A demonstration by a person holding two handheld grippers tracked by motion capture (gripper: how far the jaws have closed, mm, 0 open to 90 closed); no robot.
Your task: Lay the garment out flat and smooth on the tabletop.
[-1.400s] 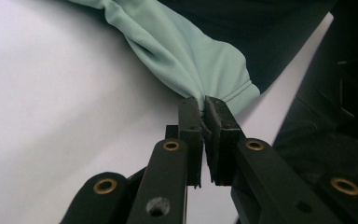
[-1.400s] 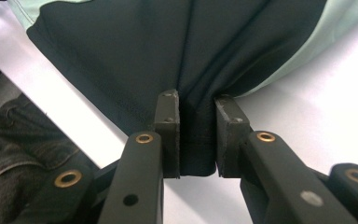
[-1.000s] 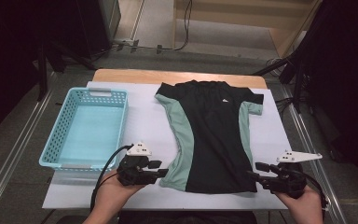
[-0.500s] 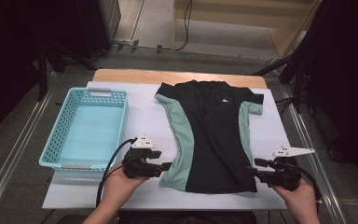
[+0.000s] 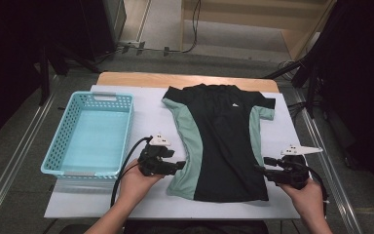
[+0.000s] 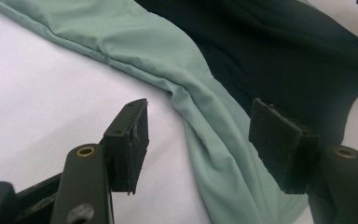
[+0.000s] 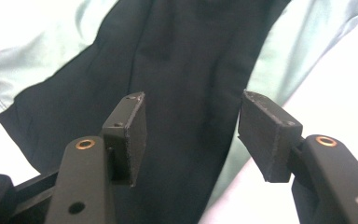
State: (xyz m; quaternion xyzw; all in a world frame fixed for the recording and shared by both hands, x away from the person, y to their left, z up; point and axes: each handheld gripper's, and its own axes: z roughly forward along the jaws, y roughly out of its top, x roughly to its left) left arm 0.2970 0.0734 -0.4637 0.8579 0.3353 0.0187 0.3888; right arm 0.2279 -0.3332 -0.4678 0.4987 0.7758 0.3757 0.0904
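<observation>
Room: a dim workspace; dark equipment stands around a surface (image 5: 126,204) covered in white.
Basket: a light blue plastic basket (image 5: 61,146) with perforated walls sits on the left part of the surface; its pale blue floor is bare.
Shirt: a black T-shirt (image 5: 221,141) with mint-green side panels lies flat beside the basket, neck at the far end, hem near the person.
Left tool: the left tool (image 5: 177,166) lies at the shirt's lower left edge; its jaws have just been opening and stand spread, the green hem edge between them, unpinched.
Right tool: the right tool (image 5: 260,169) points at the shirt's lower right edge, jaws spread, gripping nothing.
</observation>
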